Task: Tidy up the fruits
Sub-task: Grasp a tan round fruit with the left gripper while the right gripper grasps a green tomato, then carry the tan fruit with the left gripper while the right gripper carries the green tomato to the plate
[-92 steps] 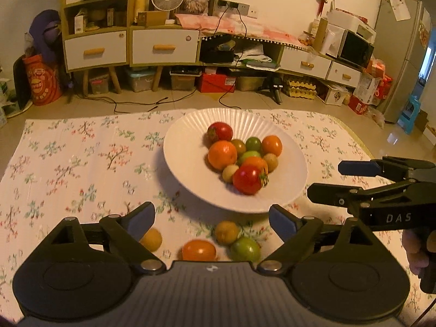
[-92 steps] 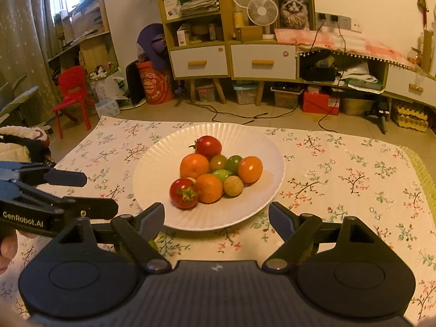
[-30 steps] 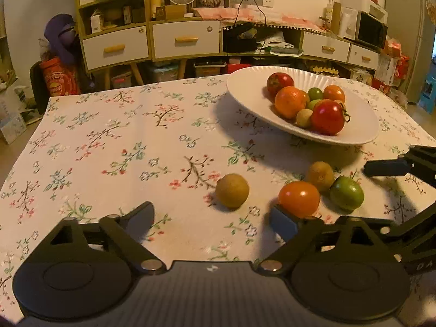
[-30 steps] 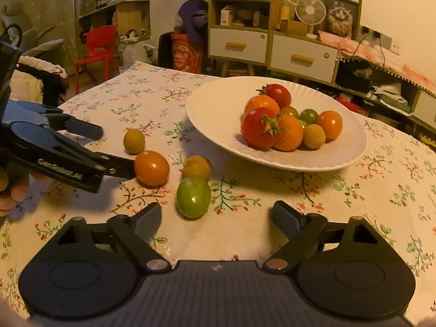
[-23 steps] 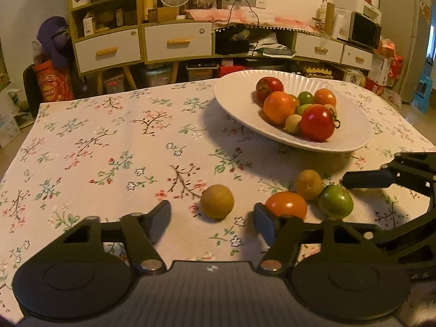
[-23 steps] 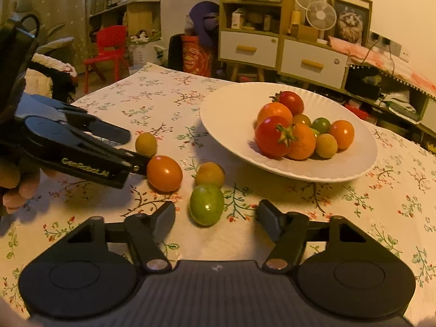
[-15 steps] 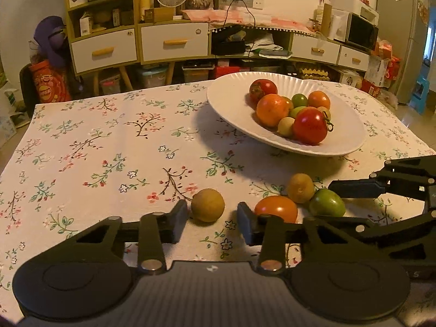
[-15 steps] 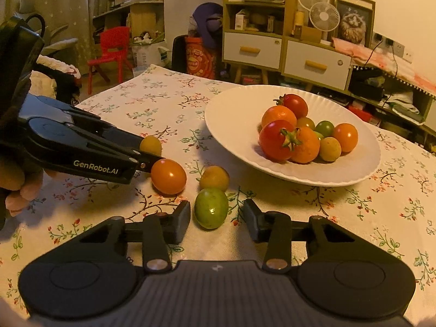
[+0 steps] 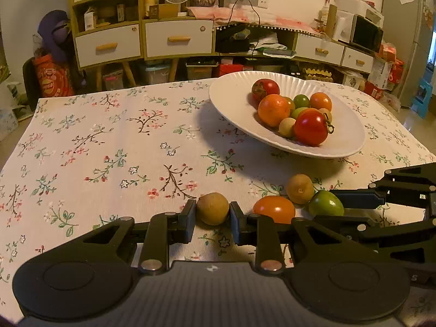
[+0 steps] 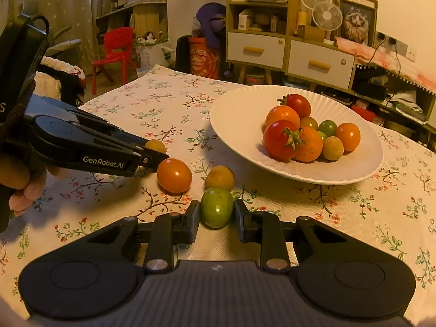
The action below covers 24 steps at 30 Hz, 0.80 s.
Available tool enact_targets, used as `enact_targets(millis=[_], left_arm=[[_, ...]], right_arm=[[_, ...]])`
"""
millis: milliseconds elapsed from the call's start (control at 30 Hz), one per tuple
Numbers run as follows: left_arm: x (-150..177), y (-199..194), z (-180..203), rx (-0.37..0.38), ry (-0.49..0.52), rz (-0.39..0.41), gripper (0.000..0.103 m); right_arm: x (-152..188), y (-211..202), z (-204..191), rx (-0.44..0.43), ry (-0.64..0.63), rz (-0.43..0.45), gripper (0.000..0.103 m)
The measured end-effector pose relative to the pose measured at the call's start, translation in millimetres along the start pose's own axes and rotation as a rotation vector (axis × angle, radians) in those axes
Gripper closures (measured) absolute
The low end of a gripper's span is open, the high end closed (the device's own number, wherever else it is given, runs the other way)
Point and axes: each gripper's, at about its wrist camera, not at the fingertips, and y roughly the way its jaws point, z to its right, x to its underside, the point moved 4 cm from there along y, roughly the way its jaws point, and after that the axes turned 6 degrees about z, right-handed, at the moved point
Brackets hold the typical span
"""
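A yellow-brown round fruit [image 9: 212, 207] lies on the floral tablecloth; my left gripper [image 9: 212, 218] is closing onto it, both pads pressing its sides. A green tomato [image 10: 216, 210] sits between the pads of my right gripper [image 10: 216, 219], which is closing tight on it in the same way. Between the two lie an orange tomato [image 10: 174, 175] and a second yellowish fruit [image 10: 220, 177]. Behind them stands a white ribbed plate [image 10: 231, 125] piled with several red, orange and green tomatoes. The left wrist view shows the green tomato [image 9: 325, 203] held at the right.
The tablecloth [image 9: 109, 150] covers the whole table, and its left part carries nothing. A person's hand [image 10: 19, 190] holds the left gripper at the table's left edge. Drawers, shelves and a red chair [image 10: 114, 49] stand beyond the table.
Both grippers went from wide open to closed, the left onto the yellow-brown fruit and the right onto the green tomato. Neither hand shifted much in the last second.
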Motion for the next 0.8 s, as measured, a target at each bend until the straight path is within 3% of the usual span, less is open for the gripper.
enact_targets(millis=[800], left_arm=[[-9.6, -21.6, 12.9, 0.027, -0.065, -0.015, 0.077]], right_arm=[[-14.3, -13.8, -1.1, -0.013, 0.008, -0.020, 0.079]])
